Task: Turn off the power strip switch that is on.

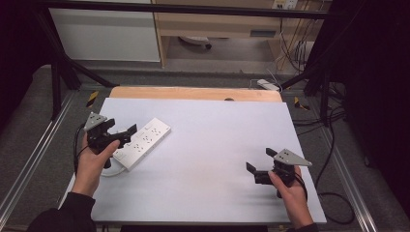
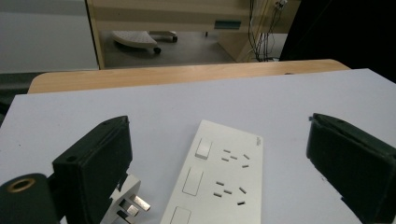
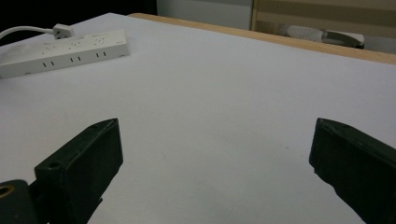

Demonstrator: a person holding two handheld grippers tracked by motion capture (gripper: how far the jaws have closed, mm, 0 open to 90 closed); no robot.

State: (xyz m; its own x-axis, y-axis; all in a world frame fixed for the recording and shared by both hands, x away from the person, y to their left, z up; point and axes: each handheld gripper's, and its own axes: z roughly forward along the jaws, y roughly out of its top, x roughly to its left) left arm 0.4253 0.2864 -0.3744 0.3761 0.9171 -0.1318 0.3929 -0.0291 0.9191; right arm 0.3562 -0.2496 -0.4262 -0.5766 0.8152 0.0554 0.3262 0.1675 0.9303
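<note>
No writing can be read: the power strip (image 2: 219,179) carries a small dark mark at its far right corner in the left gripper view, too small to make out.

Left gripper view: the strip's top face shows rocker switches and slotted sockets. A white plug (image 2: 126,203) with bare metal prongs lies just beside the strip's left edge, right by the left jaw. The high view shows the strip (image 1: 142,142) only as a white bar lying at an angle on the white table (image 1: 212,145), with a white cable curling off its near end.

Right gripper view: the strip (image 3: 63,52) sits far off at upper left, its cable running away from it; bare table lies between the jaws.

Left gripper (image 1: 126,135): jaws spread wide, gripping nothing, hanging over the strip's near end, the strip between them. Left hand (image 1: 92,162) holds it.

Right gripper (image 1: 261,163): jaws spread wide, gripping nothing, well apart from the strip, near the table's right front. Right hand (image 1: 290,191) holds it.
</note>
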